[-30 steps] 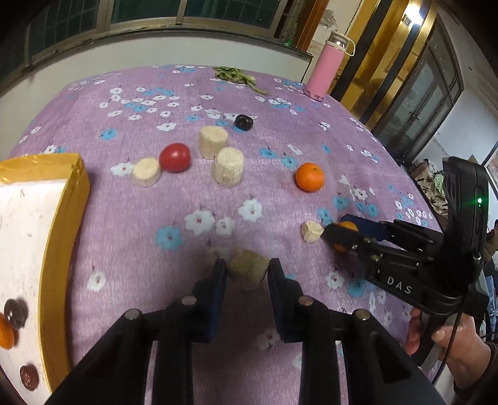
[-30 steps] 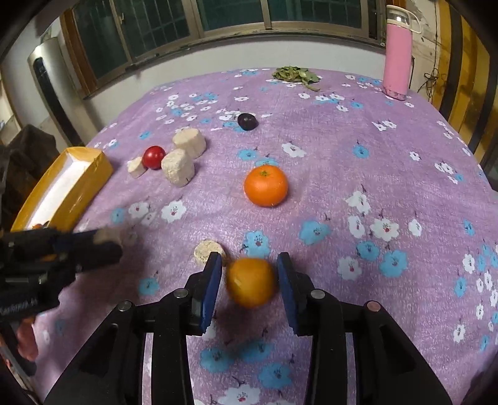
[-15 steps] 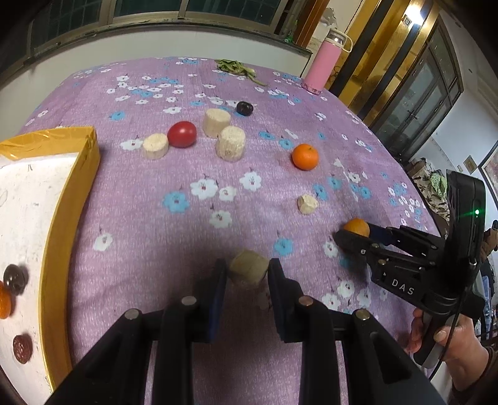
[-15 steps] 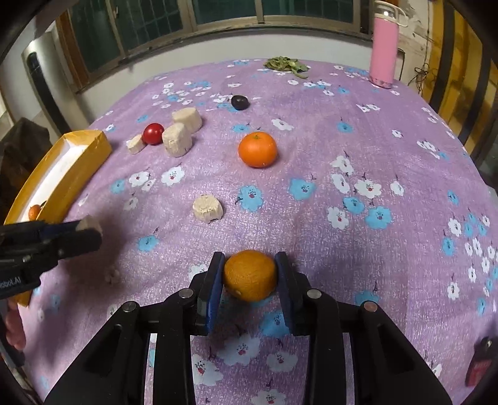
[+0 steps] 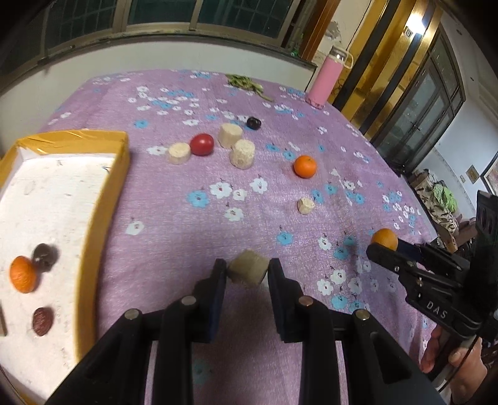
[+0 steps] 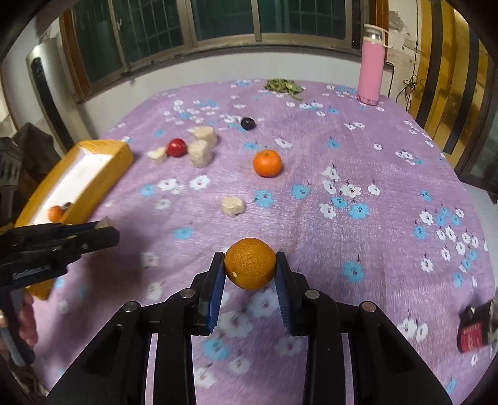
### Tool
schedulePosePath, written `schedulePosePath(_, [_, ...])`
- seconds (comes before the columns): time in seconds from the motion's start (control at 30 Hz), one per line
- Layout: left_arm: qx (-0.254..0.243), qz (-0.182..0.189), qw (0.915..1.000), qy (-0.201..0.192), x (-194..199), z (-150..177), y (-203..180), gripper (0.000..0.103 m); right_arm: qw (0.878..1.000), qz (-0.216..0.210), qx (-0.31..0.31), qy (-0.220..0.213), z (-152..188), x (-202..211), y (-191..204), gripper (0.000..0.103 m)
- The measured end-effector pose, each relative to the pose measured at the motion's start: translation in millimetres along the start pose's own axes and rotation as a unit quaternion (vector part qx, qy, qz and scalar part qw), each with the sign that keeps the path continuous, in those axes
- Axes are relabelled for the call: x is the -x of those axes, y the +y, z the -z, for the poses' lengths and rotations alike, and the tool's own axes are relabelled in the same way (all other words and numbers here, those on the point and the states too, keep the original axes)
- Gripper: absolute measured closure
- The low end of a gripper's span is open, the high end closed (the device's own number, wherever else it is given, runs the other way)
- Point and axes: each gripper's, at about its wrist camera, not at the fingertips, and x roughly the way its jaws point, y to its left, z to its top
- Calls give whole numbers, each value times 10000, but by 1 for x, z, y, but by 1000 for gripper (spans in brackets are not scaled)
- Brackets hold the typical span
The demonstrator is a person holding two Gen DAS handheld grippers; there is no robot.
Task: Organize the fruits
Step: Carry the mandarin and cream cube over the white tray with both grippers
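orange (image 6: 250, 263) sits clamped between the right tongs (image 6: 250, 274); left tongs (image 5: 247, 274), at its 9 o'clock, clamp a beige chunk (image 5: 248, 271) above the bench (image 5: 174, 236).

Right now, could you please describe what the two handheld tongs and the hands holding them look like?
Both tongs, left and right, are matte black with blue pads and silver pivot bolts. White "DAS" lettering marks the right one. Bare hand, no sleeve visible.

I'm in a home: my tabletop (image 6: 389, 193) wears a purple flowered cloth, barred windows (image 6: 224, 21) run behind its far edge, a pink flask (image 6: 371, 64) stands at its far right corner, glass-doored cabinets (image 5: 414, 102) alongside.
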Motion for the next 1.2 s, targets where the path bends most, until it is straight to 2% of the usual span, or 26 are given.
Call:
schedulePosePath(0.2, [67, -21, 9998, -174, 21, 1, 13, 73, 9998, -159, 76, 10, 0, 4, 31, 73])
schedulePosePath(0.4, [315, -145, 9989, -311, 40, -2, 47, 73, 9985, -456, 288, 57, -14, -8, 73, 73])
schedulePosePath(0.77, [915, -823, 9910, -519, 77, -8, 143, 73, 9910, -1079, 786, 103, -53, -38, 163, 73])
schedulePosePath(1.03, [1219, -1309, 9830, -409, 80, -13, 202, 73, 9848, -1448, 908, 310, -81, -73, 220, 73])
schedulePosePath(1.2, [1332, -1426, 9804, -255, 68, -16, 225, 73, 9833, -1391, 1091, 441, -90, -99, 253, 73])
